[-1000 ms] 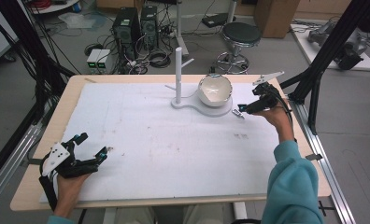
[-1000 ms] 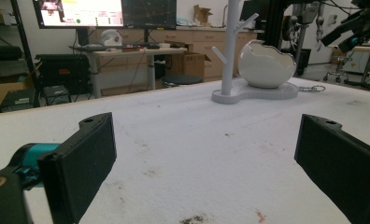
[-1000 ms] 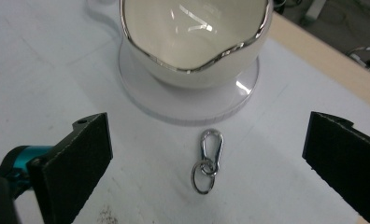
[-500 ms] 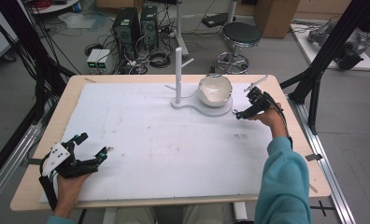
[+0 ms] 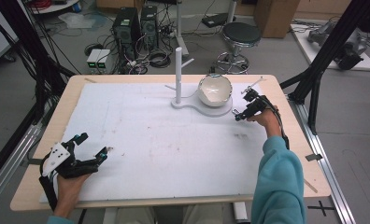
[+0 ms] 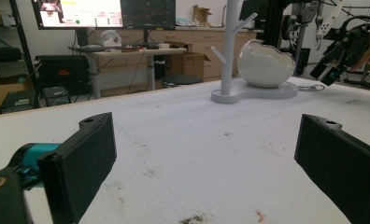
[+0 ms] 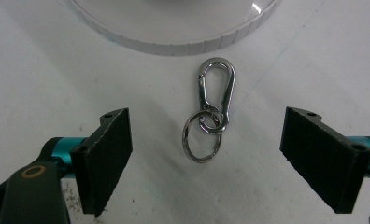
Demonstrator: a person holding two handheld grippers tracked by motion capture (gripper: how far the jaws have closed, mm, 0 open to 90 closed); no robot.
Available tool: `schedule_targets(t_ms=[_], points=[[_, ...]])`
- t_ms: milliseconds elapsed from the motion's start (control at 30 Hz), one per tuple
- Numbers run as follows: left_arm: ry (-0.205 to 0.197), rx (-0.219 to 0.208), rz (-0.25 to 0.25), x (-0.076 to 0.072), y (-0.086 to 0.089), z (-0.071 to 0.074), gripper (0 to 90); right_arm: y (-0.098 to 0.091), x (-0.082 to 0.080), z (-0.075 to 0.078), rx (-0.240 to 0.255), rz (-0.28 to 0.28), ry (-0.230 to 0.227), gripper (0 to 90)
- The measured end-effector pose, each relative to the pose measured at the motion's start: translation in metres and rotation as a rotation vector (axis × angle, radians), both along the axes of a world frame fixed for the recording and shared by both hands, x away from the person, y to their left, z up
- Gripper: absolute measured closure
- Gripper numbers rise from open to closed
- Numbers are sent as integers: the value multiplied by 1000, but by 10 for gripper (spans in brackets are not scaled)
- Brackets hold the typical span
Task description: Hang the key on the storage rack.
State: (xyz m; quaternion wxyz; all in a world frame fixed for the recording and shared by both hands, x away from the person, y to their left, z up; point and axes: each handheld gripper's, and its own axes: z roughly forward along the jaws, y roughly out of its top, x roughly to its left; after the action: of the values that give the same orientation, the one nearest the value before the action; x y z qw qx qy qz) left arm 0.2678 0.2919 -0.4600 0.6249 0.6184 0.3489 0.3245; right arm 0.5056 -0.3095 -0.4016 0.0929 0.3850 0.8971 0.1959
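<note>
A silver carabiner clip with a key ring hooked on it lies flat on the white mat, just beside the round white stand base. My right gripper points down over it. Its jaws have just been closing a little, and they still stand wide, one on each side of the ring, touching nothing. In the high view that gripper hangs at the base's right edge. My left gripper rests open and empty at the front left of the table, and its own view shows the black pads wide apart.
The white stand carries a tall post with pegs and a white egg-shaped bowl. The white mat covers most of the wooden table. Dark frame legs rise off the table's right side.
My right gripper has come down and moved left toward the stand's base. The left gripper has stayed where it was.
</note>
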Motion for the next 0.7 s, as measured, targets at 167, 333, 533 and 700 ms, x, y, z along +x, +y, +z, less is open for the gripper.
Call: schedule_targets(t_ms=[167, 333, 533, 700], points=[[-1, 0, 0, 0, 0, 0, 60, 0, 1, -2, -8, -20, 13, 210], [-2, 1, -1, 0, 0, 0, 60, 0, 2, -4, -34, -8, 44, 319], [-4, 1, -2, 0, 0, 0, 60, 5, 2, -7, -74, 9, 51, 457], [-4, 0, -3, 0, 0, 0, 60, 6, 3, -6, -83, 0, 38, 540]])
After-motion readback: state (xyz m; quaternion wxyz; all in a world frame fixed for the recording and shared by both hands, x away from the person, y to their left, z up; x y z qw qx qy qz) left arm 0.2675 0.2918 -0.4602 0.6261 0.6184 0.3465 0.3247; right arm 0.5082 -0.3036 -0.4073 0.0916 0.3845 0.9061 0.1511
